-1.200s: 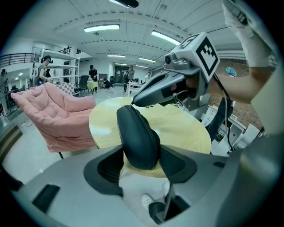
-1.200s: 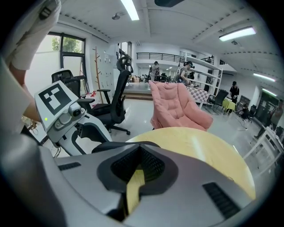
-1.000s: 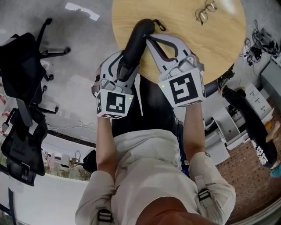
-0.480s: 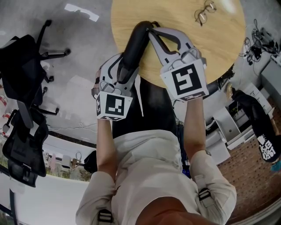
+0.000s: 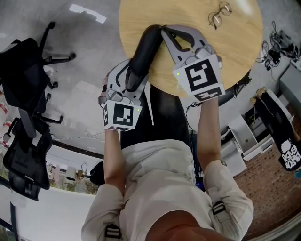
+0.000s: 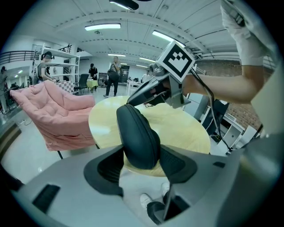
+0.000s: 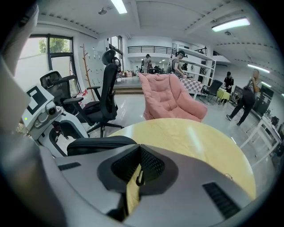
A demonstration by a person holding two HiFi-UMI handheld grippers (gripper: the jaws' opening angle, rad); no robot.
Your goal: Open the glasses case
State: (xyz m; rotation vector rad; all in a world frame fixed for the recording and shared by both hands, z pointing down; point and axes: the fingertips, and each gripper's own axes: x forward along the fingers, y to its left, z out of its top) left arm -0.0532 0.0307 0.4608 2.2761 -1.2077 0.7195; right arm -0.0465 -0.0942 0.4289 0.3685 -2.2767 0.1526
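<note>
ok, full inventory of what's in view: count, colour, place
table: 1, light wood, round, centre
glasses case: 1, black, over table's near edge, in left tongs
pull tab: 1, black, small, at case's far end
glasses: 1, thin frame, table's far right
office chairs: 2, black, floor left of table
lounge chair: 1, pink, beyond table
left tongs: 1, grey, shut on glasses case
right tongs: 1, grey, shut on pull tab
</note>
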